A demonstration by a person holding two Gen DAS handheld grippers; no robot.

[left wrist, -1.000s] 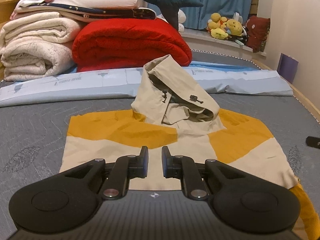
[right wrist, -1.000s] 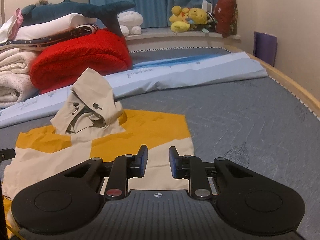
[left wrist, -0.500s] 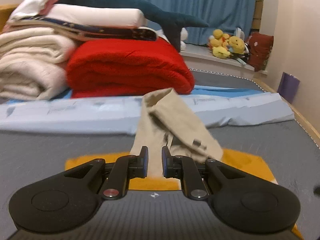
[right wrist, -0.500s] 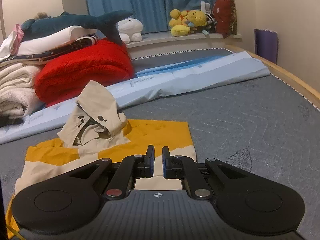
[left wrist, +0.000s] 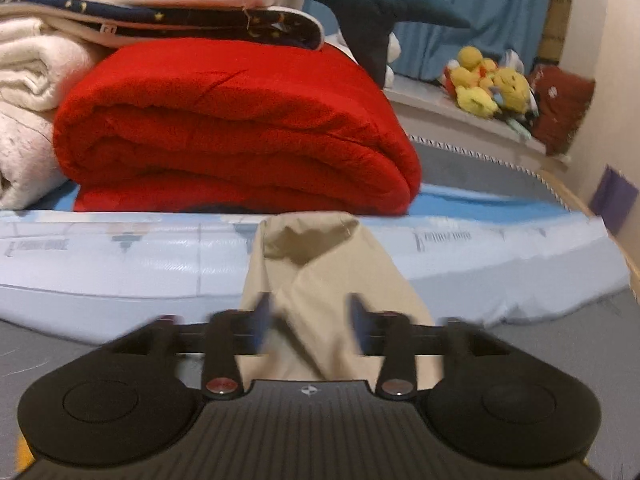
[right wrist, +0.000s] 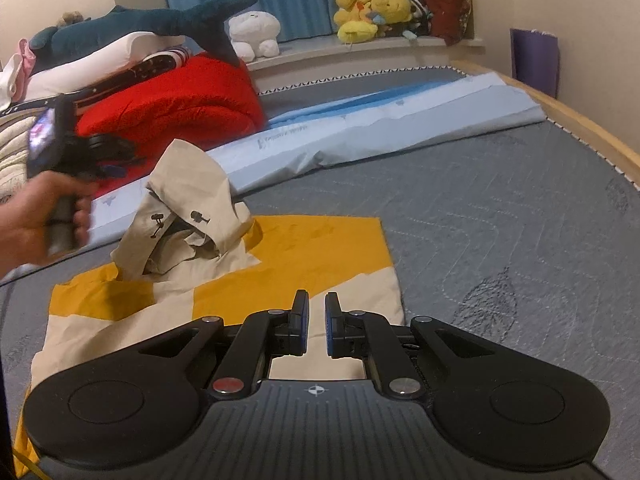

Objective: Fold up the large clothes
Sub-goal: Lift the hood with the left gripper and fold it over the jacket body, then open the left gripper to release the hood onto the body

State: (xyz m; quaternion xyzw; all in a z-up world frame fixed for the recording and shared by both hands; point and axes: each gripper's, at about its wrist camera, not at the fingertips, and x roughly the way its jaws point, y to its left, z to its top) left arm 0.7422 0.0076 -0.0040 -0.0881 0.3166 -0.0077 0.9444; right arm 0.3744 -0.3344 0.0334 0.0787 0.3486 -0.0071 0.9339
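Note:
A beige and yellow hooded jacket (right wrist: 304, 256) lies flat on the grey bed, its beige hood (right wrist: 192, 196) standing up at the far end. My left gripper (left wrist: 310, 320) is open, blurred by motion, with the hood (left wrist: 320, 280) right in front of and between its fingers. In the right wrist view the left gripper (right wrist: 108, 158), held by a hand, hovers just left of the hood. My right gripper (right wrist: 316, 320) has its jaws nearly closed on nothing, low over the jacket's near right part.
A folded red blanket (left wrist: 236, 128) with stacked white bedding (left wrist: 28, 92) and a plush shark (right wrist: 140, 24) sits behind the hood. A light blue sheet (right wrist: 400, 120) lies across the bed. Plush toys (right wrist: 372, 12) line the sill. The wooden bed edge (right wrist: 580, 124) runs along the right.
My left gripper has moved forward to the hood and opened its jaws. My right gripper closed to a narrow gap and stayed over the jacket's near right part.

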